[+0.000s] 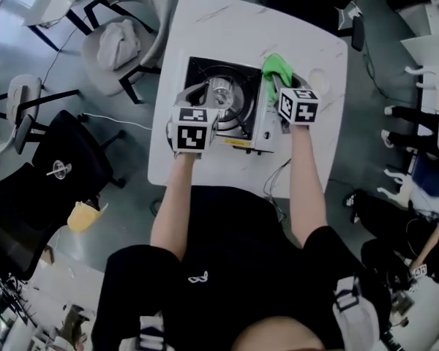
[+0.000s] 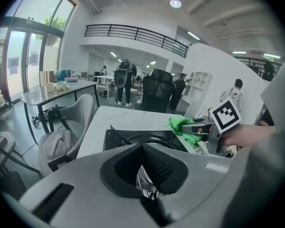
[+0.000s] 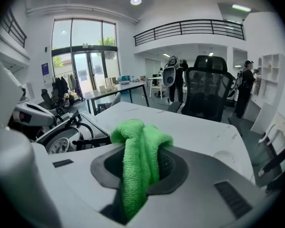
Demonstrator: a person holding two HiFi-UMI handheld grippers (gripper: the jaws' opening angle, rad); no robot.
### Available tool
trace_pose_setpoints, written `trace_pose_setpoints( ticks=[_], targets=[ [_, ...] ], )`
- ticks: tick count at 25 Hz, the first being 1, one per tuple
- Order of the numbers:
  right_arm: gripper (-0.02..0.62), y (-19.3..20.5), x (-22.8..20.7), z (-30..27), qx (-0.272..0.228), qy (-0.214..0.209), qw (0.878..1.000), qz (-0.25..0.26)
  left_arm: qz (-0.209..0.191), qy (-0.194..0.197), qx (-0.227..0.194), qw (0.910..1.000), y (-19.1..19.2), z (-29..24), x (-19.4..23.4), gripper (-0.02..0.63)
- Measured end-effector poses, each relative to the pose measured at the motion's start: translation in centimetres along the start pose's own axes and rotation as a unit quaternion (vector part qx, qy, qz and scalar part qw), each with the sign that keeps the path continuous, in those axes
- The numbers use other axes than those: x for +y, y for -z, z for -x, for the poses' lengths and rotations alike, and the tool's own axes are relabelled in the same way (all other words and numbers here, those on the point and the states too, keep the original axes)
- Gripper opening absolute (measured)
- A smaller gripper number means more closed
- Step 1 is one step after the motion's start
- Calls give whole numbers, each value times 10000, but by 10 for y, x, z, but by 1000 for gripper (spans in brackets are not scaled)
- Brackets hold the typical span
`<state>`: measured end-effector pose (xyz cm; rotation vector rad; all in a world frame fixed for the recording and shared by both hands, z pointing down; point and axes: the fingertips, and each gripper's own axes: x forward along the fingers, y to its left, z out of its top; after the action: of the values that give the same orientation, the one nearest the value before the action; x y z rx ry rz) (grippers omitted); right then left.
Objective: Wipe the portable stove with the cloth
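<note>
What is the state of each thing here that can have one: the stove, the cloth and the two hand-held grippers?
stove: flat on the table, no pot on it, no flame seen.
cloth: bunched, above the stove's far right corner.
right hand-held gripper: shut on the cloth.
left hand-held gripper: jaws together, low over the stove's front left; no sure grip seen.

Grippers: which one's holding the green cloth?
The right gripper: its jaws are shut on the green cloth at the right side of the silver-and-black portable stove. The left gripper carries no cloth.
</note>
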<state>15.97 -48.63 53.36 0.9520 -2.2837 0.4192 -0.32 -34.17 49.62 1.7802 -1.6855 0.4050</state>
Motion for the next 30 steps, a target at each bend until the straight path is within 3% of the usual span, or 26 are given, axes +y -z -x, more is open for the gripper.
trace_pose_setpoints(
  ticks=[3,6,11,14,17,23,30],
  targets=[
    [66,-4,5,-7,300,221,9976,581,16,63,-81,9999,-1,6,10,-2],
    [64,-25,17,-14,505,534,9863,1474,155,58,-197,9997,-2,13,25,-2],
    [64,-35,40,-11,617,764,9826,1575,385,65,-324,9987,-1,27,45,-2],
    [61,-49,70,-20,513,623,9737,2132,532,34,-366,9979,3,32,62,-2],
    [61,-37,90,-31,908,653,9584,2626,695,2,-399,9968,8,39,82,-2],
    [63,-26,114,-43,1336,744,9383,3103,933,-58,-481,9945,10,51,117,-2],
    [61,-28,154,-58,1312,652,9442,2950,1065,81,-339,9937,27,55,138,-2]
  ],
)
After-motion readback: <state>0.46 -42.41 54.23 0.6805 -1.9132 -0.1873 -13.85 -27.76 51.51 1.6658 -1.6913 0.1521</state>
